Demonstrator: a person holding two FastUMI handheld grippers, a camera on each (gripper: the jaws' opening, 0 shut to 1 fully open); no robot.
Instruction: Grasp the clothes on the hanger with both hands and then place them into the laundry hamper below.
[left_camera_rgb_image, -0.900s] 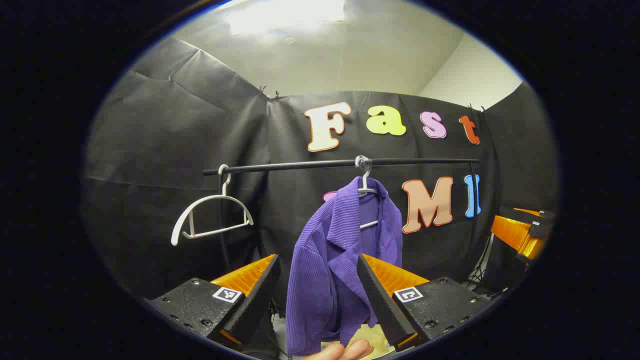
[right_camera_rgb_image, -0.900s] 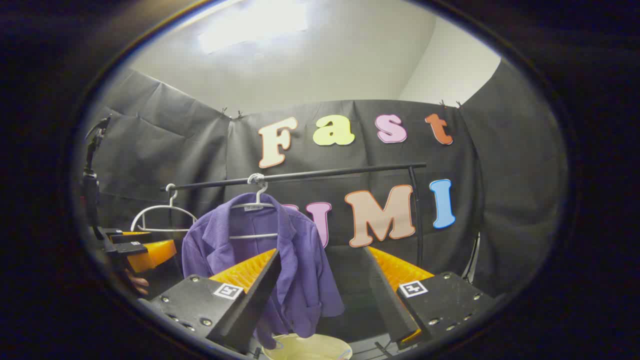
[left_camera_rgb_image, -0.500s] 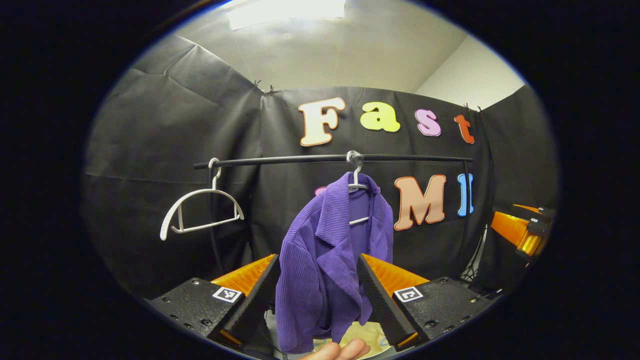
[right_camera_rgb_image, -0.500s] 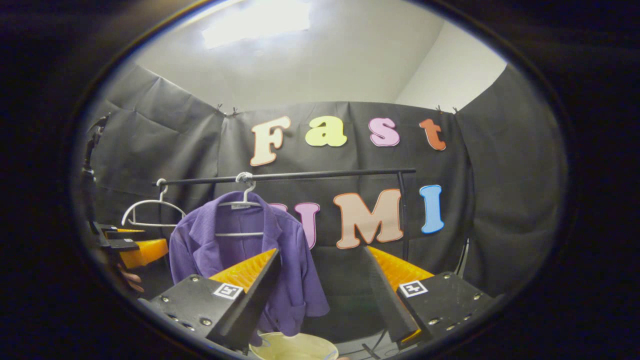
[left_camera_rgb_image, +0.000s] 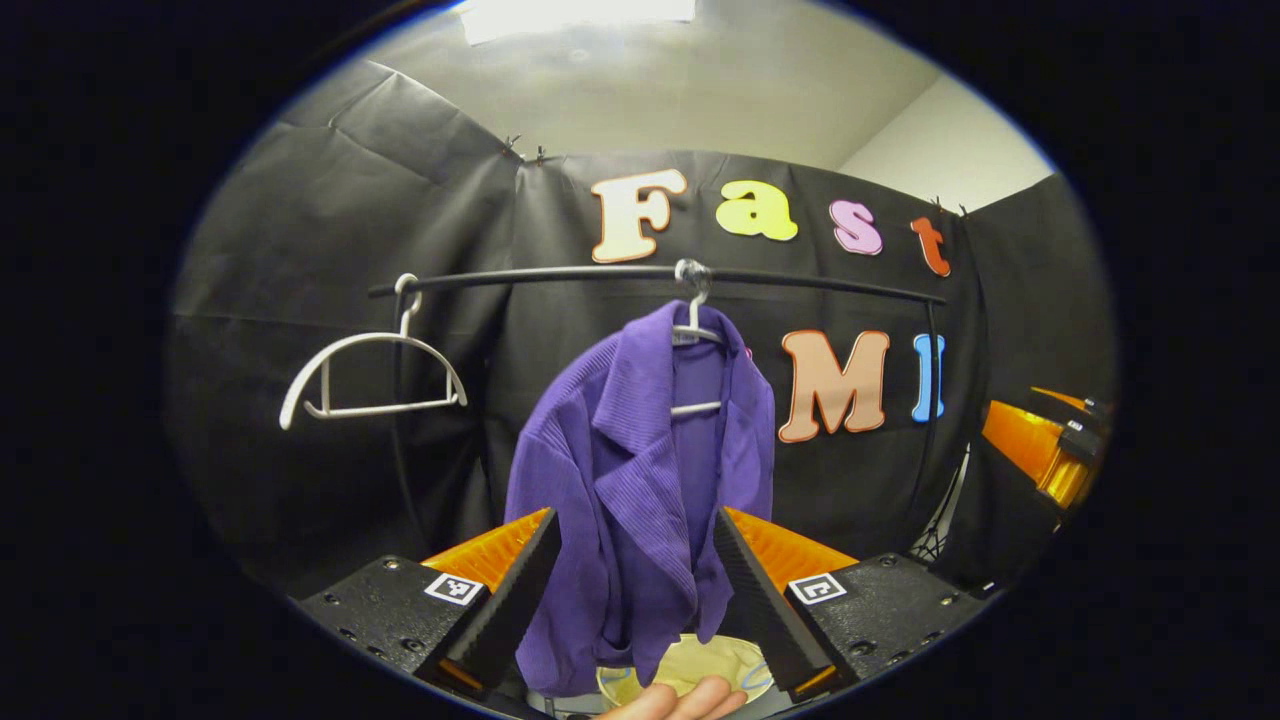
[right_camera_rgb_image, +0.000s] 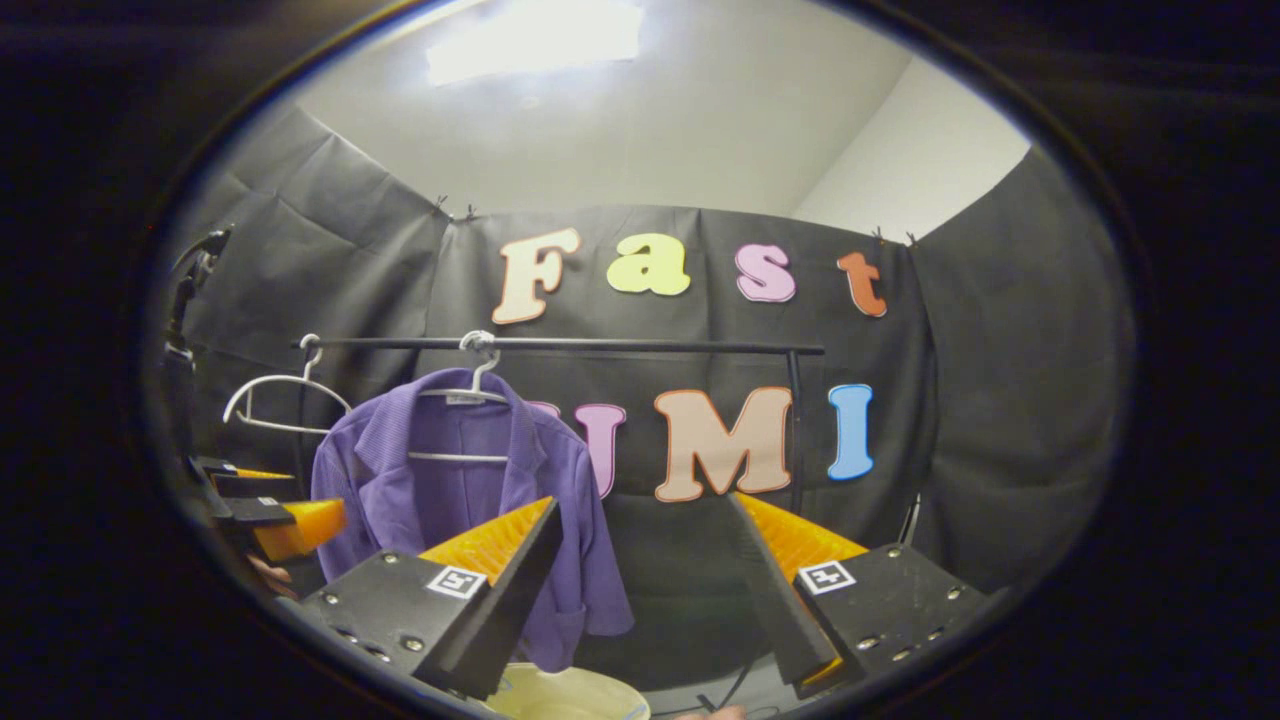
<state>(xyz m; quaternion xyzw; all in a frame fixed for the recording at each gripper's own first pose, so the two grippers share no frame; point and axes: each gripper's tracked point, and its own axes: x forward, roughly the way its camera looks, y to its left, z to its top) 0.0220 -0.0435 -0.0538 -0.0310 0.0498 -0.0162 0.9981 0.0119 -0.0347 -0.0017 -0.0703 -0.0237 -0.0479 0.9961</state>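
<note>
A purple ribbed jacket (left_camera_rgb_image: 625, 480) (right_camera_rgb_image: 455, 500) hangs on a white hanger (left_camera_rgb_image: 694, 330) from the black rail (left_camera_rgb_image: 560, 277). The cream laundry hamper (left_camera_rgb_image: 690, 668) (right_camera_rgb_image: 560, 695) stands below it. In the left gripper view my left gripper (left_camera_rgb_image: 632, 560) is open, its fingers either side of the jacket's front but nearer the camera, not touching it. In the right gripper view my right gripper (right_camera_rgb_image: 645, 555) is open and empty, to the right of the jacket. The left gripper (right_camera_rgb_image: 270, 510) also shows at the left edge there, and the right gripper (left_camera_rgb_image: 1040, 450) at the right edge of the left gripper view.
An empty white hanger (left_camera_rgb_image: 370, 370) (right_camera_rgb_image: 275, 395) hangs at the rail's left end. The rail's right upright (right_camera_rgb_image: 795, 430) stands right of the jacket. A person's fingers (left_camera_rgb_image: 675, 700) show at the bottom edge of the left gripper view. Black cloth walls close in behind.
The jacket has grown larger in the left gripper view as the left gripper moved closer. In the right gripper view the jacket and rail slid left. Both grippers stayed open.
</note>
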